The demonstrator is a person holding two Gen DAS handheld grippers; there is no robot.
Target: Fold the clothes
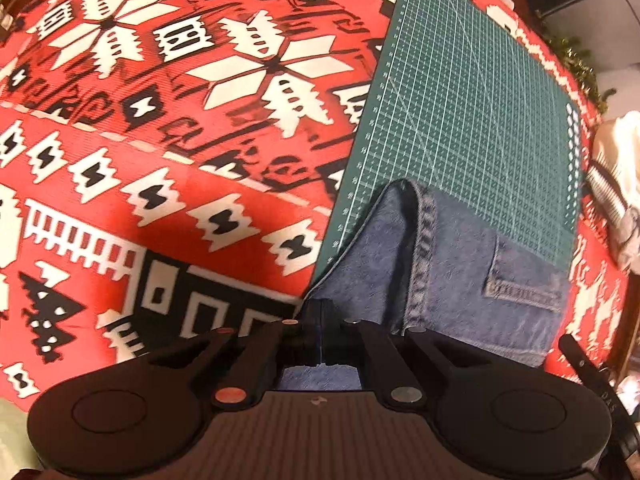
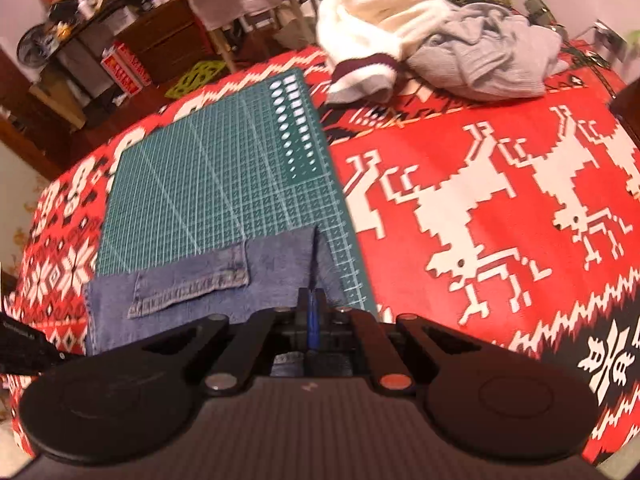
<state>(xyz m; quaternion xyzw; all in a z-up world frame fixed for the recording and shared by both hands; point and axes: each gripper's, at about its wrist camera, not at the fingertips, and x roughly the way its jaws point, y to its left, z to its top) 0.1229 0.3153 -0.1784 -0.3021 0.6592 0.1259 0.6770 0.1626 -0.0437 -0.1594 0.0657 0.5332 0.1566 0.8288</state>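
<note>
A blue denim garment (image 1: 460, 264) with a stitched pocket lies on the near end of a green cutting mat (image 1: 472, 112). My left gripper (image 1: 319, 332) is shut on the garment's left edge, where the cloth folds over. In the right wrist view the same denim garment (image 2: 208, 276) spreads to the left, and my right gripper (image 2: 312, 320) is shut on its right edge, a thin fold standing up between the fingers. The other gripper's black body (image 2: 24, 344) shows at the far left edge.
A red, white and black patterned cloth (image 2: 500, 208) covers the table under the green mat (image 2: 224, 168). A pile of white clothes (image 2: 372, 20) and grey clothes (image 2: 488, 56) lies at the far end. Cluttered furniture (image 2: 100, 40) stands beyond the table.
</note>
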